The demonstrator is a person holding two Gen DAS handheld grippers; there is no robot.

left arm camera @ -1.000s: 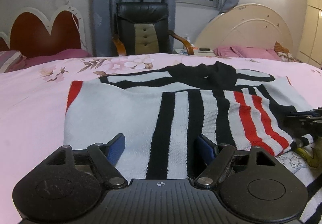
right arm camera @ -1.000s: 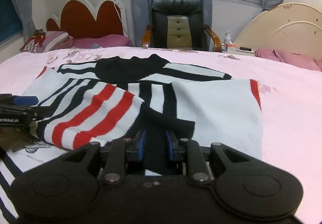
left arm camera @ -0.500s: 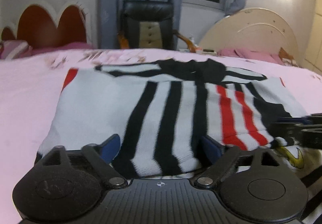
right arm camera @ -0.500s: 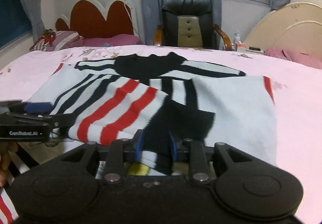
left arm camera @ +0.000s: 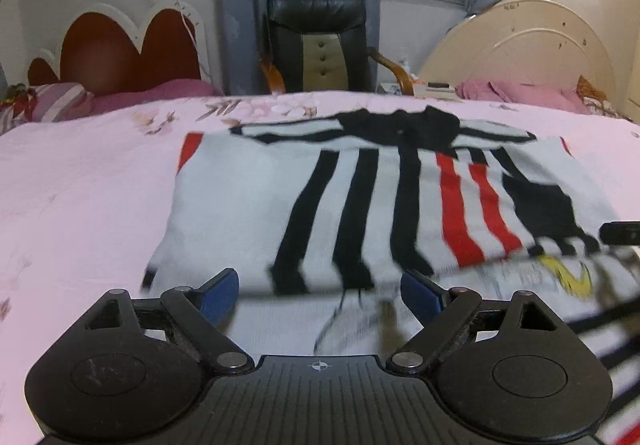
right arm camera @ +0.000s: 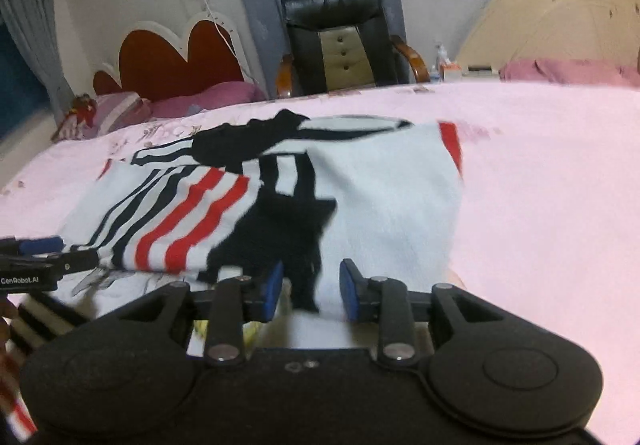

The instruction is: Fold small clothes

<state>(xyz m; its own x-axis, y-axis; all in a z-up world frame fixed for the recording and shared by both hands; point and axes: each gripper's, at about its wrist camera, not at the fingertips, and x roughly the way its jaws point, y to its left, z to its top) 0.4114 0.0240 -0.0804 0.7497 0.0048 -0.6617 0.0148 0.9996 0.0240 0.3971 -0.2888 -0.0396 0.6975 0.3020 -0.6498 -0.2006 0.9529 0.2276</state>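
Your left hand-held gripper (left arm camera: 320, 291) gapes empty; the right one's (right arm camera: 308, 291) jaws are opening off the sweater (right arm camera: 380, 197). It's soft, floppy knit: pinch the near hem corners.

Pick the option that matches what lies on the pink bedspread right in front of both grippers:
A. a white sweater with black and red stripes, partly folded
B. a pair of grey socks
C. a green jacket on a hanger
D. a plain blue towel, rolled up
A: the sweater lies flat on the pink bedspread, white with black and red stripes and one striped part folded over its middle.
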